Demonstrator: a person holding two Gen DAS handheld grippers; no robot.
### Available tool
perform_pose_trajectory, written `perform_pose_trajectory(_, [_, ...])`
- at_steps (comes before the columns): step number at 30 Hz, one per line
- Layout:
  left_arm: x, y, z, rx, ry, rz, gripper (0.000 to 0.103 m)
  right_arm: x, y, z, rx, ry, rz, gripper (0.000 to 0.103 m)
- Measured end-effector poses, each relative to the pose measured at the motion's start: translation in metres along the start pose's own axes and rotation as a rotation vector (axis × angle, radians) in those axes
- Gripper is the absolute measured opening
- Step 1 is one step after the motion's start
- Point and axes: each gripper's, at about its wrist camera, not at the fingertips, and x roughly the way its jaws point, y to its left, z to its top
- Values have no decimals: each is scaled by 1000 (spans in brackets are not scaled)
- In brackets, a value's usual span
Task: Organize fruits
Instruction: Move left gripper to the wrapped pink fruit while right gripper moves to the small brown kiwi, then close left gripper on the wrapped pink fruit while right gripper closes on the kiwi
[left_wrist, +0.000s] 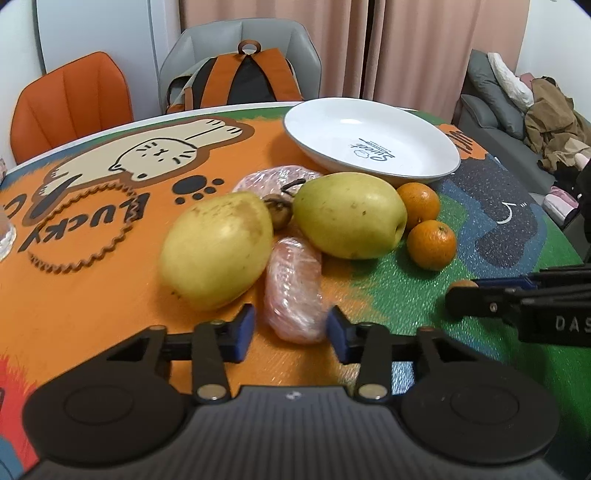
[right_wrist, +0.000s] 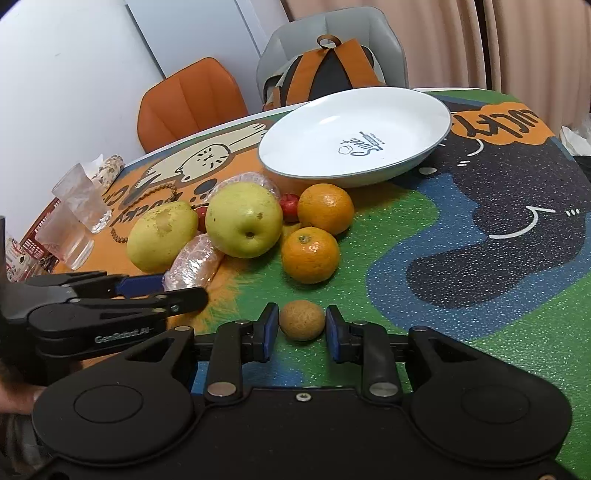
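A pink fruit piece in clear wrap (left_wrist: 295, 291) lies between the blue pads of my left gripper (left_wrist: 291, 325). The right pad touches the wrap; a thin gap shows at the left pad. Behind it lie two yellow-green pears (left_wrist: 218, 251) (left_wrist: 347, 214), two oranges (left_wrist: 419, 201) (left_wrist: 432, 243) and a second wrapped piece (left_wrist: 277, 175). A white plate (left_wrist: 369, 144) stands past them with nothing in it. My right gripper (right_wrist: 302, 326) is shut on a small brown round fruit (right_wrist: 302, 319) resting on the green part of the tabletop.
Two clear glasses (right_wrist: 81, 203) (right_wrist: 64, 236) and a bead string (right_wrist: 155, 192) sit at the table's left. Small red fruits (right_wrist: 289, 202) hide between the pears and oranges. An orange chair (left_wrist: 70, 107) and a grey chair with a backpack (left_wrist: 243, 81) stand behind the table.
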Motion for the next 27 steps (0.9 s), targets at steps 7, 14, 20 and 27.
perform_pose_trajectory(7, [-1,-5,1,21,-3,2,38,-2,3,-2,-4,-4,-5,26])
perform_pose_trajectory(14, [10,-14,9,49,-24,29,41,-9,1,-3,-6,-15,-22,26])
perform_pose_trajectory(20, [16,-18,13,58,-42,32,40,-15,-3,-5,-2,-18,-32,26])
perform_pose_trajectory(27, [11,-10,8,34,-38,-17,32,-16,-2,-4,-7,-20,-30,26])
